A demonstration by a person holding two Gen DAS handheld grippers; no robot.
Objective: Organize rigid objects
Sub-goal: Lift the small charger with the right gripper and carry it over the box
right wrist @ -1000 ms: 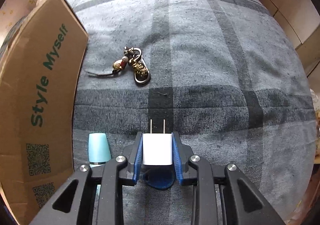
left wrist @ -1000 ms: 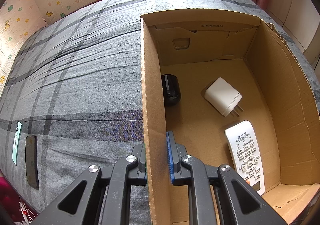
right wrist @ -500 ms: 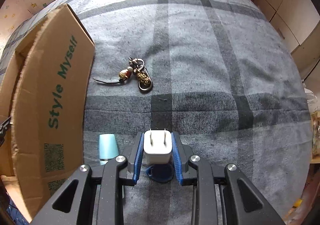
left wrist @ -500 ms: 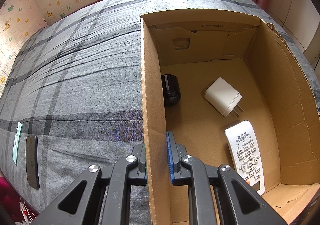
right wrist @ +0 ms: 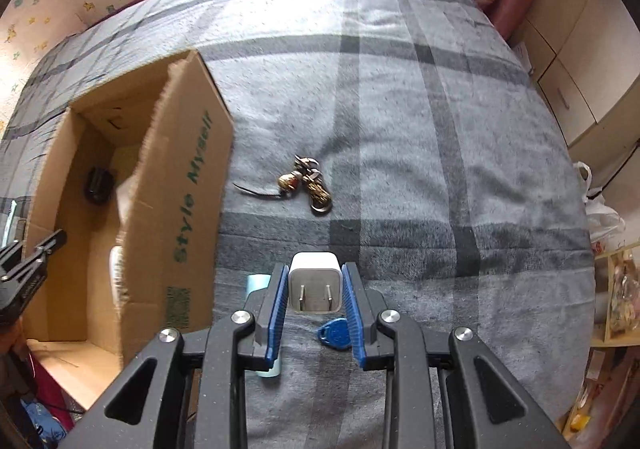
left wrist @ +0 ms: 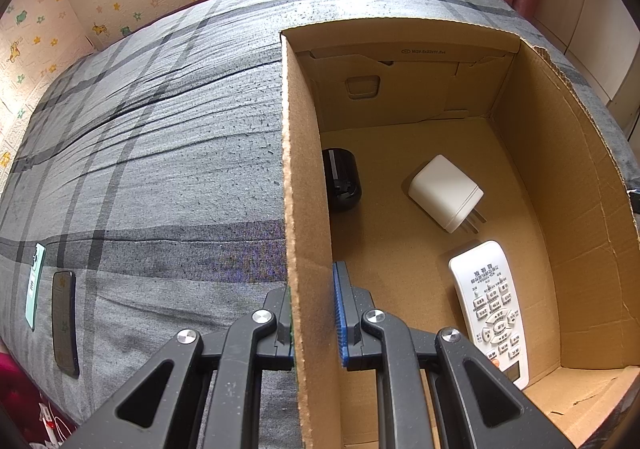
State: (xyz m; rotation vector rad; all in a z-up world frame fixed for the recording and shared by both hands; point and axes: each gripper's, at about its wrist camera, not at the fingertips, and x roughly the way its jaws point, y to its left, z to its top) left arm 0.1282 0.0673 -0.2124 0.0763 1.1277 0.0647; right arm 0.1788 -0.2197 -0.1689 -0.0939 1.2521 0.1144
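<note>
The right gripper was clamped on a small white charger, its blue pads pressed on the two side faces and the prongs turned back toward the camera, low in the middle of the right wrist view. The cardboard box stood to the left of it in that frame, open mouth up, its printed near wall between the charger and the inside. So the coming move, as I judged it, turned on going leftward and over that wall, and this hand, already holding the charger, was the one to make it.

The left gripper was pinched tight on the box's left wall at the bottom centre of its own view, steadying it. Inside lay a black round object by that wall, another white plug mid-floor and a white remote at lower right. Bare floor showed toward the far wall, at the upper part of the frame.

Left out on the grey plaid bedspread were a keychain, a blue tag and a pale blue tube.
</note>
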